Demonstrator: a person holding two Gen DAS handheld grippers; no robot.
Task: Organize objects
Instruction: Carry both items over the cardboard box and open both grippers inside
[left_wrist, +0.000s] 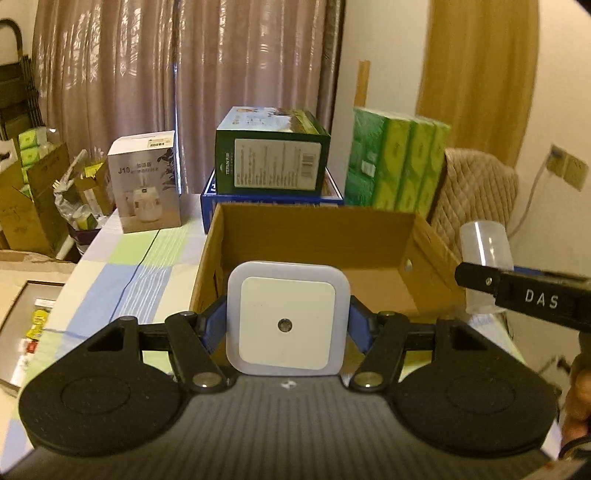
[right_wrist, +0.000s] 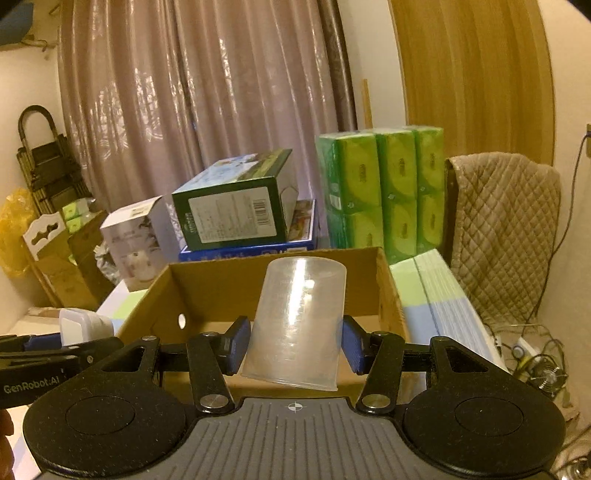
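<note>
Left tongs (left_wrist: 287, 325) grip a square white night light (left_wrist: 288, 319) at the near edge of the open cardboard box (left_wrist: 314, 240) on the checked tabletop (left_wrist: 147, 266). Right tongs (right_wrist: 293, 341) clamp a tilted translucent measuring cup (right_wrist: 299, 321) over the same box's near wall.

"J10" on grey box (left_wrist: 146, 181), "DAS" and "GenRobot.AI" on claws

A dark green carton (left_wrist: 271, 159) is lying atop a blue box (left_wrist: 271, 201) before drawn curtains (left_wrist: 184, 74). Green tissue packs (left_wrist: 399, 162) are standing beside it, a grey humidifier box (left_wrist: 146, 181) sitting on the checked tablecloth (left_wrist: 140, 273). A quilted cover (right_wrist: 506, 229) is draping a chair.
</note>
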